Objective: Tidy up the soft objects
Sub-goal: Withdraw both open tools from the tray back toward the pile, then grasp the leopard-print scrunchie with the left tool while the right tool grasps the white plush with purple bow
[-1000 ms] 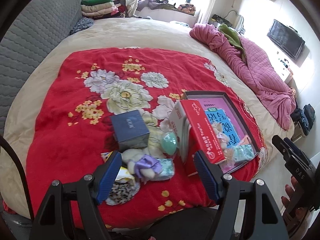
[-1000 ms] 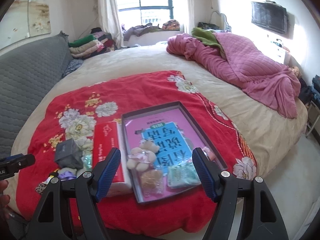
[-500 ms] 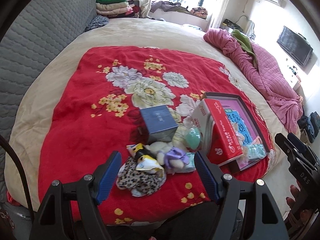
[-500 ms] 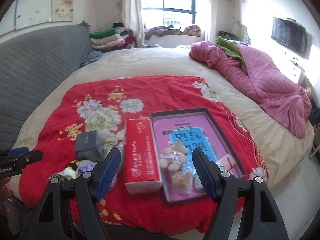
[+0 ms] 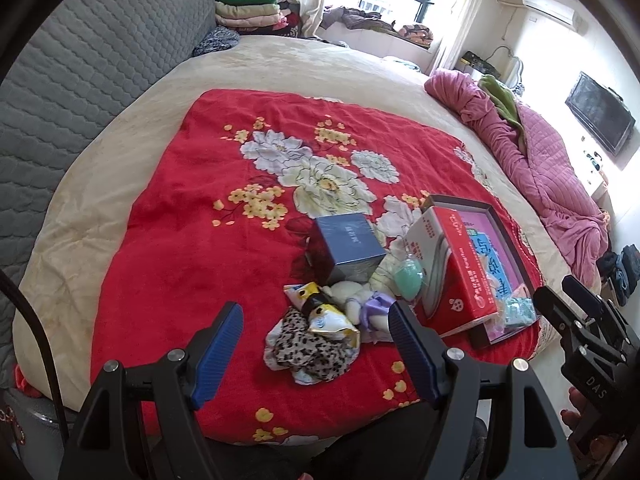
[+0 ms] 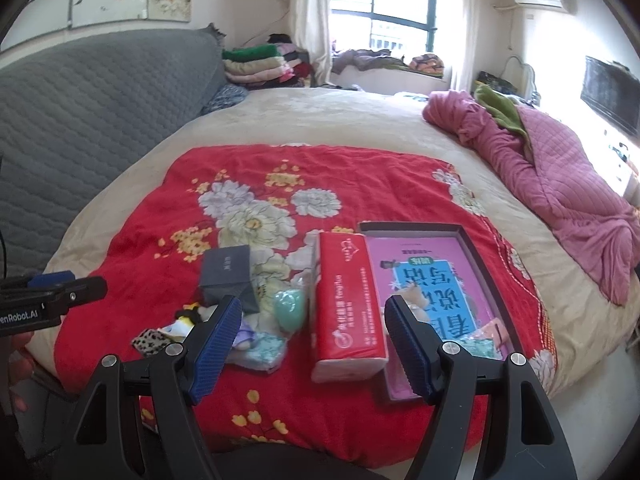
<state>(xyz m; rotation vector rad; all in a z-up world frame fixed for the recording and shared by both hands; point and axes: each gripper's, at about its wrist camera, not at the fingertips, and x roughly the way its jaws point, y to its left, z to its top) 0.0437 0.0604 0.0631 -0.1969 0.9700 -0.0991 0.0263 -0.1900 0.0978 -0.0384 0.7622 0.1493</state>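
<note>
While both grippers, left gripper (image 5: 316,344) and right gripper (image 6: 310,344), hang above the red blanket (image 5: 160,248), their fingers stand apart and empty.

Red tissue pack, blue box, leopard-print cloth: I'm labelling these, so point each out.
red tissue pack (image 6: 347,300), right wrist view, middle of top face
blue box (image 5: 349,241), left wrist view, top face
leopard-print cloth (image 5: 308,350), left wrist view, centre of bundle
</note>
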